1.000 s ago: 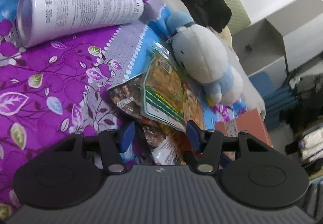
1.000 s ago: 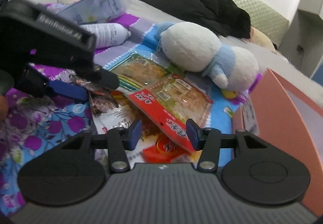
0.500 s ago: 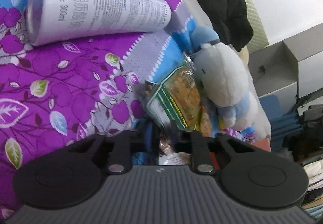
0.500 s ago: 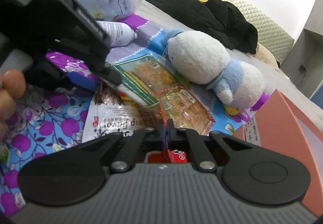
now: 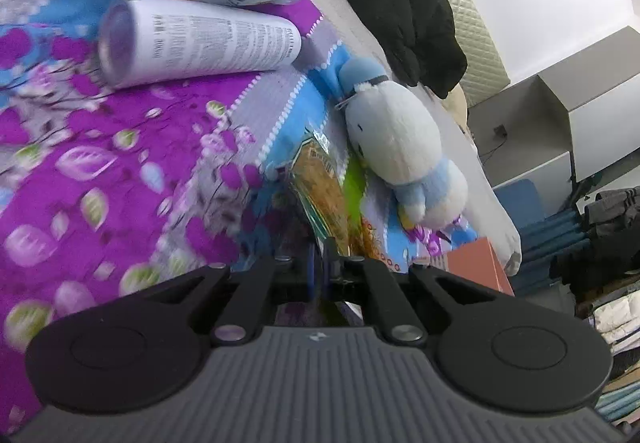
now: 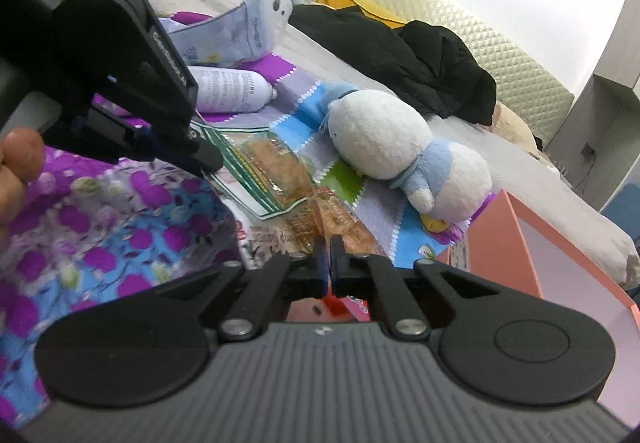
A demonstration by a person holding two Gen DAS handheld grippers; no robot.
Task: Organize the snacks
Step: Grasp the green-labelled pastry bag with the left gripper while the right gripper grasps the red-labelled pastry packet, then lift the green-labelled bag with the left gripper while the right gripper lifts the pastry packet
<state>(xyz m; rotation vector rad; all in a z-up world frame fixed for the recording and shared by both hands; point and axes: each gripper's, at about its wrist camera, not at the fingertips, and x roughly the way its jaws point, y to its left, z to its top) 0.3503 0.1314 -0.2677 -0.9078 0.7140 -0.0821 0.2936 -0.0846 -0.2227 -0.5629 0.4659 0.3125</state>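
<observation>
On the left, the left gripper [image 6: 200, 159] has its jaws pressed together on the near edge of the green-trimmed snack packet [image 6: 260, 175], which hangs lifted above the purple flowered bedsheet [image 6: 132, 211]. In the middle, the right gripper [image 6: 329, 267] is also closed, clamped on the edge of the red-trimmed snack packet [image 6: 340, 219]; a white printed packet [image 6: 272, 243] lies under it on the bed. Behind them lie a white bottle [image 6: 232, 91] and a plush toy [image 6: 400, 151]. On the right stands the open orange box [image 6: 516, 239], probably the place for the snacks. To do this step well, I think each hand should lift its packet clear of the pile, keep the thin edges firmly pinched, and carry them over the box wall without brushing the plush toy.
</observation>
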